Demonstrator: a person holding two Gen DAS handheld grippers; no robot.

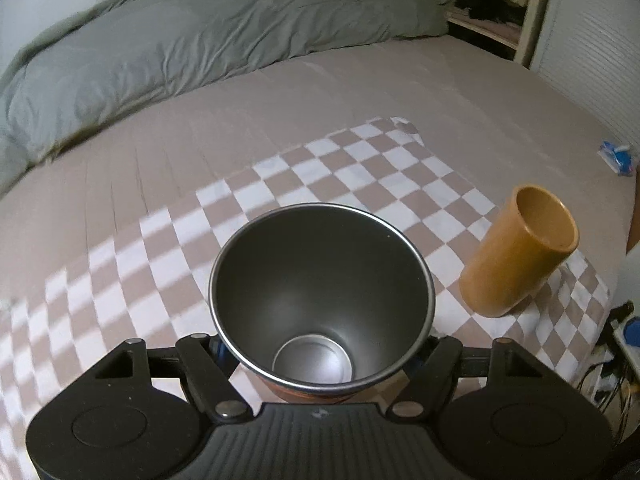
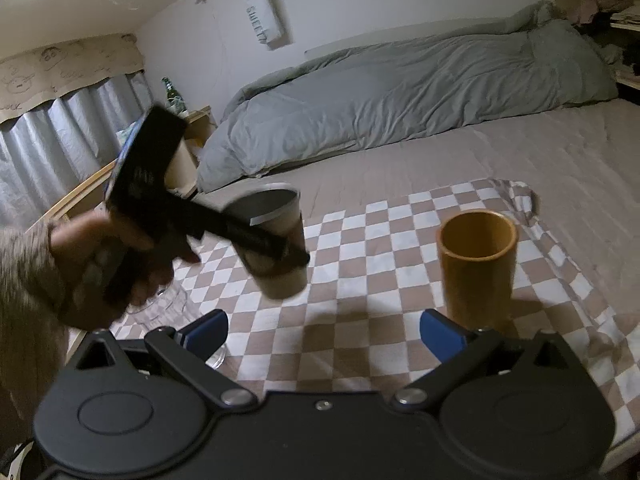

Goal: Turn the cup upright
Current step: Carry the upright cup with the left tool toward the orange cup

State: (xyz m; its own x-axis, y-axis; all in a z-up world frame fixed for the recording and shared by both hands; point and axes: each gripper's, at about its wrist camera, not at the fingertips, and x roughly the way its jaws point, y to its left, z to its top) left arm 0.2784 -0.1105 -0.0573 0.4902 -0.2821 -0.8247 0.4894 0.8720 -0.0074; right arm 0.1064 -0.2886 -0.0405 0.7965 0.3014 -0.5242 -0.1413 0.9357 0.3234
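My left gripper (image 1: 320, 360) is shut on a steel cup (image 1: 320, 304) with a dark inside and a brown sleeve; its mouth faces the camera. In the right wrist view that gripper (image 2: 280, 252) holds the cup (image 2: 276, 240) in the air above the checkered cloth (image 2: 360, 292), tilted, mouth up and to the left. An orange cup (image 2: 476, 268) stands upright on the cloth to the right; it also shows in the left wrist view (image 1: 516, 256). My right gripper (image 2: 322, 330) is open and empty, low over the cloth's near edge.
The cloth lies on a beige bed (image 2: 540, 152) with a grey duvet (image 2: 400, 96) at the back. A clear glass (image 2: 176, 320) stands at the cloth's near left. A blue-white packet (image 1: 618, 158) lies at the right. Shelves (image 1: 492, 4) stand behind.
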